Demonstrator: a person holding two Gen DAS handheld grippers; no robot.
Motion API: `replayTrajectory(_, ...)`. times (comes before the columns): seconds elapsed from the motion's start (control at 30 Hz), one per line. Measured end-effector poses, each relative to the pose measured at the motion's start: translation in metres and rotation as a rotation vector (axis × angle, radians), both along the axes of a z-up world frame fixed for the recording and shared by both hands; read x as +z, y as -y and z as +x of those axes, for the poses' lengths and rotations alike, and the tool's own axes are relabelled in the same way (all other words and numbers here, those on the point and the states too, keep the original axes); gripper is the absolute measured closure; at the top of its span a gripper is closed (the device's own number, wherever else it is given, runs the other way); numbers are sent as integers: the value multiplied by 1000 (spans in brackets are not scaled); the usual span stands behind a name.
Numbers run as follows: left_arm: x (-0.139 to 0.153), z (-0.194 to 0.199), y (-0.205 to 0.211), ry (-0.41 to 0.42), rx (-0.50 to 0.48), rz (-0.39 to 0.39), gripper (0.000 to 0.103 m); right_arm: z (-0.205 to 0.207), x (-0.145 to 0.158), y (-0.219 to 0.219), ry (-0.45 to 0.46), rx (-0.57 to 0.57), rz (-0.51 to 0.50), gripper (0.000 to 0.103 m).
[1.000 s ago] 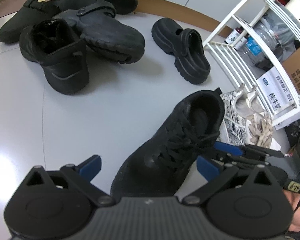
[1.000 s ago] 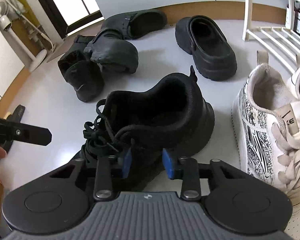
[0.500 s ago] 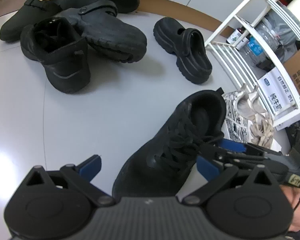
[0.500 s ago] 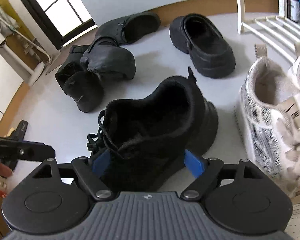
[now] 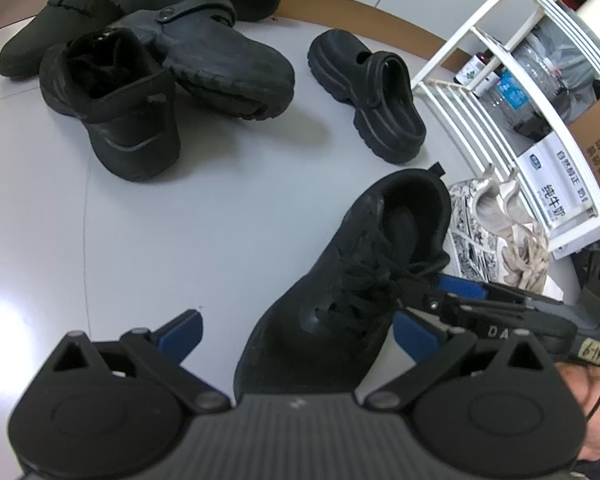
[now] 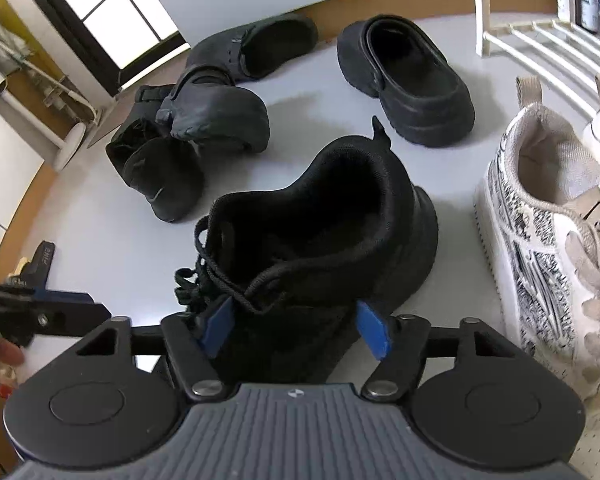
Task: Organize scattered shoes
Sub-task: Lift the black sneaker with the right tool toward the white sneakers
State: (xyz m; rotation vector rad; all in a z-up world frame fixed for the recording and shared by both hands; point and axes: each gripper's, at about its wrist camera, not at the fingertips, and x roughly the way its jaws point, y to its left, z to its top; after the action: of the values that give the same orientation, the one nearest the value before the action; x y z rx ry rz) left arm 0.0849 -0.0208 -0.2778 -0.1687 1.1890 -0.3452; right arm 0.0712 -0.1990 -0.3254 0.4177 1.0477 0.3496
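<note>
Black shoes (image 5: 348,280) on grey floor (image 5: 220,216)

Lace-up shoe (image 6: 320,240) standing on the floor (image 5: 180,220) between the spread pads of the right gripper (image 6: 296,326), patterned sneakers (image 6: 540,240) lying just right of it, clog (image 6: 408,80) sitting behind, piled shoes (image 6: 188,128) lying behind left, rack (image 5: 500,80) standing far right.

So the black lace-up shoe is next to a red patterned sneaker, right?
Not quite. The sneaker beside the lace-up shoe is white with black scribbly patterns, not red. The right wrist view shows it clearly, just to the right of the black shoe on the floor.
</note>
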Motion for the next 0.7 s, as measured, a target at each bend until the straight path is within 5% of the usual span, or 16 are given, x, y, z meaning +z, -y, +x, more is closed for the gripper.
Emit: replayTrajectory(0.7, -2, 1, -5, -9, 17, 4, 0, -1, -1, 5, 31, 76, -77, 56)
